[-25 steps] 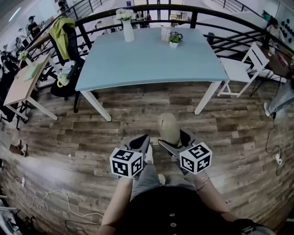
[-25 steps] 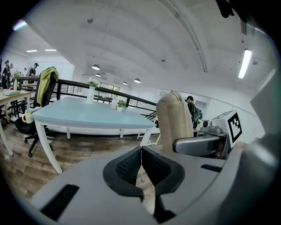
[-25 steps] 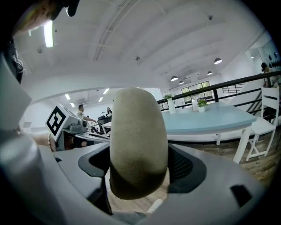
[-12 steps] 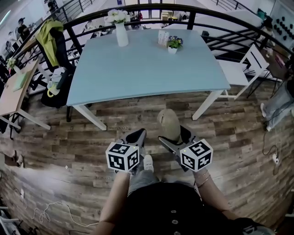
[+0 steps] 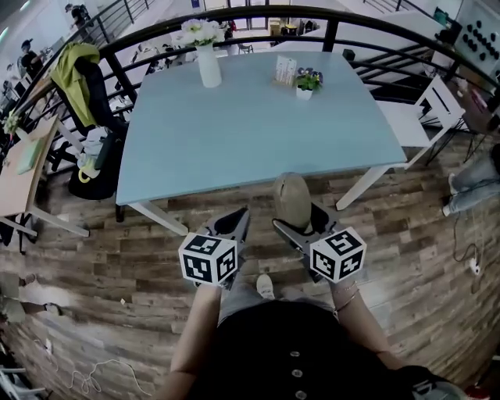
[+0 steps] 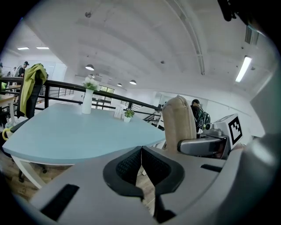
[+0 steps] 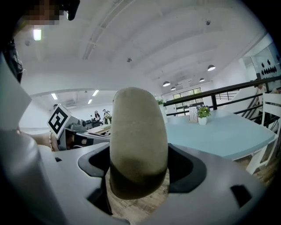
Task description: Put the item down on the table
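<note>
My right gripper (image 5: 300,223) is shut on a tan, rounded oblong item (image 5: 292,200), which stands upright between the jaws, just in front of the near edge of the light blue table (image 5: 234,133). The right gripper view shows the item (image 7: 138,140) filling the gap between the jaws. My left gripper (image 5: 233,227) hangs beside it on the left, shut with nothing in it; its pads (image 6: 141,165) meet in the left gripper view, where the item (image 6: 179,125) stands to the right.
On the table's far side stand a white vase with flowers (image 5: 207,58), a small potted plant (image 5: 308,82) and a card holder (image 5: 284,70). A black railing (image 5: 258,14) runs behind. A chair with a green jacket (image 5: 78,86) is left, a white chair (image 5: 426,109) right.
The table has come nearer: both grippers, with the item, now sit close to its near edge. The right gripper's hold on the item is unchanged.
</note>
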`<state>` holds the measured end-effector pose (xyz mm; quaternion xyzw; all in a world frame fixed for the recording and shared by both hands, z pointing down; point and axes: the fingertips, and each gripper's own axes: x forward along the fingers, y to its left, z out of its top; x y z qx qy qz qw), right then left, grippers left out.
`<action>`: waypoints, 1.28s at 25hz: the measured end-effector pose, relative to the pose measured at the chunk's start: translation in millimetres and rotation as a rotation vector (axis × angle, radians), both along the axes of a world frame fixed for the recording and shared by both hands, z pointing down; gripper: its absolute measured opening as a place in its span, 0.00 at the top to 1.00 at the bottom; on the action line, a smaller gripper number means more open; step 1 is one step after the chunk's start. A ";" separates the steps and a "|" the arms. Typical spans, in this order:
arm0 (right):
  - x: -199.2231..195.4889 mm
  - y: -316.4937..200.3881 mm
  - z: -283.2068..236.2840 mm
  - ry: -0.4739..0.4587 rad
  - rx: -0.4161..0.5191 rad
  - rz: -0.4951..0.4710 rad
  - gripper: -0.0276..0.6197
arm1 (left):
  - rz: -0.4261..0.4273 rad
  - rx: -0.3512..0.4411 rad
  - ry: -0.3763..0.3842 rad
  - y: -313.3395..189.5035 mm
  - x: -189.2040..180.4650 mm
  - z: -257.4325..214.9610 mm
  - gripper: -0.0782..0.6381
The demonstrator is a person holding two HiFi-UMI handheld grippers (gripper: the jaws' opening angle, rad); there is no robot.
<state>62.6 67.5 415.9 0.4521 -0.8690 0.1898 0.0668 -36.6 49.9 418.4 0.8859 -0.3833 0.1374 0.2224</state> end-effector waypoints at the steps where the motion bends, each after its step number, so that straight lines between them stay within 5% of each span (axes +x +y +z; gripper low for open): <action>1: -4.7 -5.5 1.3 0.006 -0.004 -0.004 0.36 | 0.001 -0.002 0.004 -5.8 -2.6 0.1 0.87; 18: -31.9 -59.3 19.8 0.063 -0.061 -0.037 0.36 | 0.002 -0.078 0.060 -49.5 -20.6 26.3 0.87; 32: -47.9 -182.8 23.4 0.050 -0.077 -0.116 0.36 | -0.089 -0.108 0.057 -154.8 -42.4 36.3 0.87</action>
